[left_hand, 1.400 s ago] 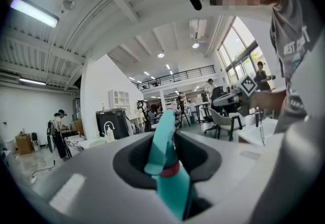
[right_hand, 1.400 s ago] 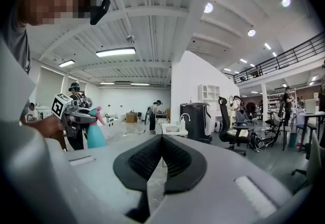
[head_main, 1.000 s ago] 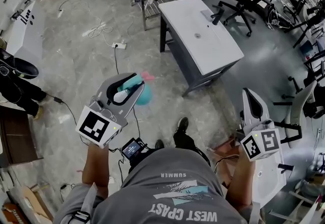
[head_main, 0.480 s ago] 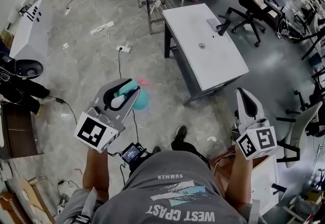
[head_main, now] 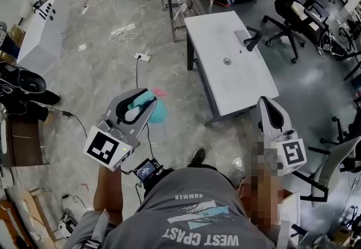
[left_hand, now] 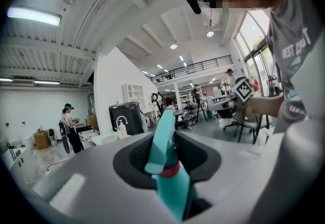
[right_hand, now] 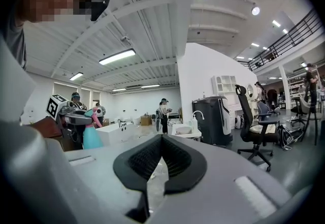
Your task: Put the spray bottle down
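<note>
The left hand-held gripper (head_main: 140,102) is clamped on the teal spray bottle (head_main: 158,110), holding it in the air over the floor (head_main: 96,78), to the left of the white bench (head_main: 225,81) and well apart from it. From the head view most of the bottle is hidden beneath the jaws; only a rounded teal bulge and a pink part (head_main: 161,92) stick out on the far side. The left gripper view shows the bottle's narrow upper part standing between the jaws (with a red band round it), while its lower body is cut off by the gripper's own shell. The right hand-held gripper (head_main: 265,108) hangs near the bench's near right corner, its dark pads meeting at the tips with nothing between them. Two small things lying on the bench are too small to tell.
</note>
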Motion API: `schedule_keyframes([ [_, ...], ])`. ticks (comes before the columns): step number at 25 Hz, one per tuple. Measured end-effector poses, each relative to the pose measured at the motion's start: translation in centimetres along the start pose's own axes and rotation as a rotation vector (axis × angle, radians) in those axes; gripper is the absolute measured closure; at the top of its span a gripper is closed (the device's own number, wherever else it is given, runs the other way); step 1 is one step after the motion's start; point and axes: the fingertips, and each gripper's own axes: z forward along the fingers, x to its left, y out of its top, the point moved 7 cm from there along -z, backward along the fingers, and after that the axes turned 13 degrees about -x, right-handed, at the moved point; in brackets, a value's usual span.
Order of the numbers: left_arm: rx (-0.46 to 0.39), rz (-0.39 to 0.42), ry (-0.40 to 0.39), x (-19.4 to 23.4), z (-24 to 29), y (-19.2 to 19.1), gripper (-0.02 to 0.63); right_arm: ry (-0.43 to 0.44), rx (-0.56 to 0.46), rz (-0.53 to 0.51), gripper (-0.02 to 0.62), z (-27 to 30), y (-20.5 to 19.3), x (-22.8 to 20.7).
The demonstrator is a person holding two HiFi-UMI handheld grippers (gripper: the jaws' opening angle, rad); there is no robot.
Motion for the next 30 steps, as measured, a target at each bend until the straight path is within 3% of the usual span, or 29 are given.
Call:
schedule_keyframes([
  [15,0.020,0.016,-0.014,-0.8,7.6,0.4,0.505,-0.013,-0.009,0.028,0.594,2.2,-0.8,-7.9],
  [22,0.009,-0.010,-0.065,2.7,10.5,-1.7,0.505,-0.050,0.011,0.018,0.594,5.0,-1.4,-7.9],
  [30,-0.048,-0.022,-0.216,9.9,18.1,-2.7,0.506,-0.211,0.020,-0.025,0.594,9.2,-0.5,-9.5],
])
